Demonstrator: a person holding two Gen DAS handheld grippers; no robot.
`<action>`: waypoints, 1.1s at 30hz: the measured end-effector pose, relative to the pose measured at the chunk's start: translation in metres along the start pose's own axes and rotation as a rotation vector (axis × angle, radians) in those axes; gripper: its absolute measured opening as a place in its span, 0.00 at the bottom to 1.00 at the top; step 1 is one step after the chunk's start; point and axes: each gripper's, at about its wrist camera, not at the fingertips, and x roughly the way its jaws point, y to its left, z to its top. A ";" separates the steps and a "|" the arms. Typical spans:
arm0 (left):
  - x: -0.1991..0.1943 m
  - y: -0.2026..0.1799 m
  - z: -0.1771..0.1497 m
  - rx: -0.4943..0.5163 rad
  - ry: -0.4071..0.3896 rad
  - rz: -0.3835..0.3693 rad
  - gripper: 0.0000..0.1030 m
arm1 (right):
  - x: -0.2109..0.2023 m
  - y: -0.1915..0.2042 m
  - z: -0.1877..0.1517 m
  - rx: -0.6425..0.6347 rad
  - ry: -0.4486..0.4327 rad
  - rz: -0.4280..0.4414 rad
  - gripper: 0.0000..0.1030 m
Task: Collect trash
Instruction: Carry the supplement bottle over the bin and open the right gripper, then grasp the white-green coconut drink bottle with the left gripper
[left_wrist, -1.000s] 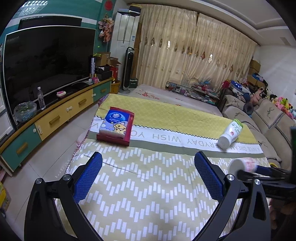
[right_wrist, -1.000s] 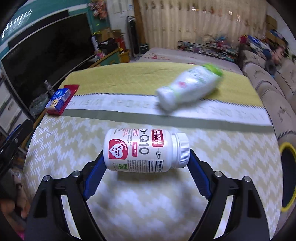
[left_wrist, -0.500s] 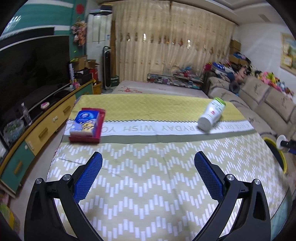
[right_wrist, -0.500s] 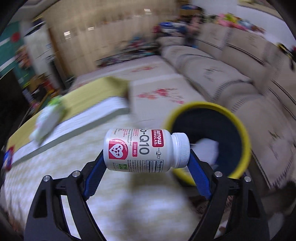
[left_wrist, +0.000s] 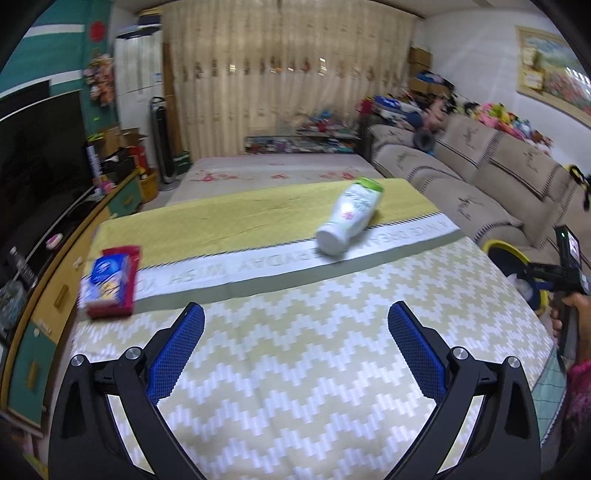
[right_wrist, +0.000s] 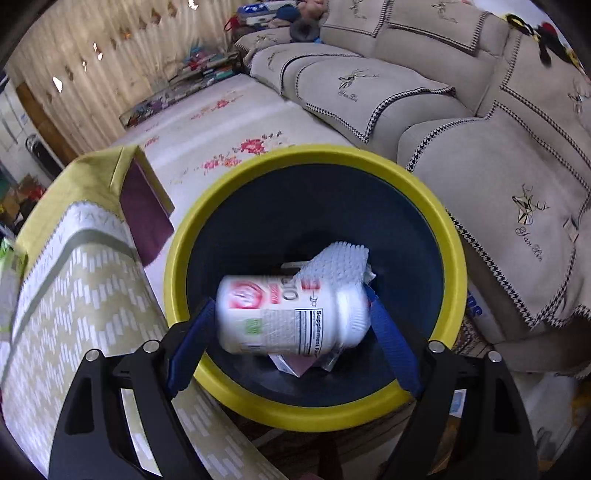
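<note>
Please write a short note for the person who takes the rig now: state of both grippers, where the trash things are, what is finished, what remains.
Right gripper: over the yellow-rimmed bin; the supplement bottle sits between its fingers, blurred, gaps at both fingers, apparently just let go.
Left gripper: open, empty, above the table.
In the bin already: white mesh wrap and some paper.
Left on the table: a white bottle with green cap lying on its side, and a tissue pack on a red box near the left edge.
Next, probably: collect the white bottle.
</note>
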 end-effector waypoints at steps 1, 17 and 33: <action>0.004 -0.006 0.006 0.020 0.011 -0.015 0.95 | -0.002 0.000 0.000 -0.008 -0.010 -0.009 0.78; 0.113 -0.048 0.081 0.201 0.099 -0.135 0.92 | -0.034 0.003 0.004 -0.010 -0.055 0.150 0.81; 0.198 -0.041 0.079 0.255 0.183 -0.134 0.78 | -0.022 0.014 0.003 -0.026 -0.034 0.188 0.81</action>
